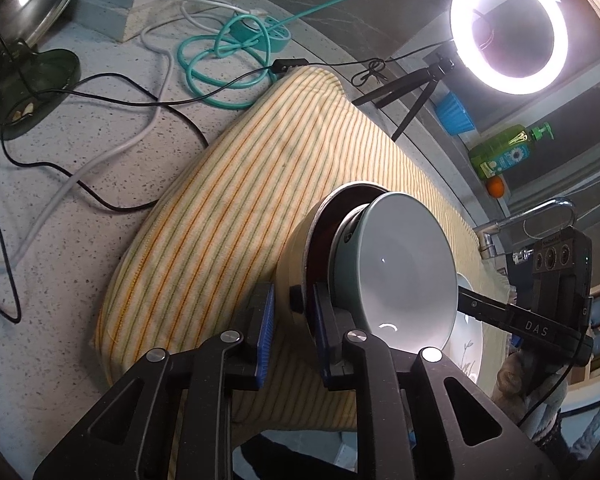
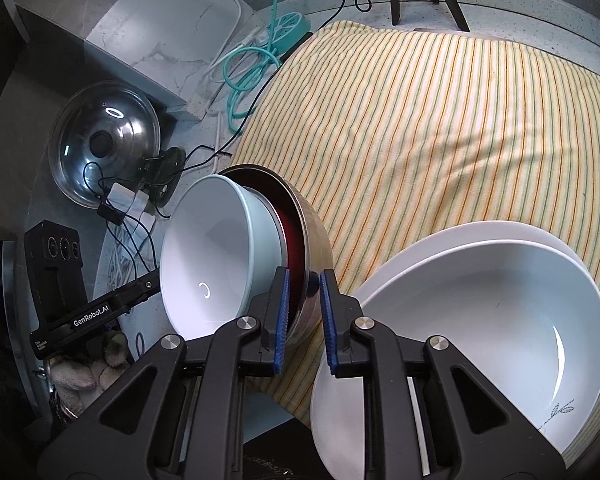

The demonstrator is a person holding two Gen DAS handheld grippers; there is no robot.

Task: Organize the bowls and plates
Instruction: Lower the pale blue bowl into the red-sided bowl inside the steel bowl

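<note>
So both my grippers, left (image 1: 291,330) and right (image 2: 303,318), are clamped on the steel bowl's (image 2: 314,240) rim, blue-grey bowl (image 2: 212,260) nested inside. Next I'd guess: lift level, park it by the white bowl (image 2: 500,320).

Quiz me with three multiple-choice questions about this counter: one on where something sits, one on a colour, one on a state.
1. The pale grey-green ceramic bowl sits
A. nested in the round steel bowl
B. on a glass lid
C. in a sink

2. The coiled rubber cable is
A. red
B. teal
C. yellow

3. The round ring light is
A. switched off
B. lying flat
C. lit

Answers: 1 A, since the steel rim wraps around the pale bowl in both wrist views. 2 B, since its loops show blue-green against the grey counter. 3 C, since the ring glows bright white.
</note>
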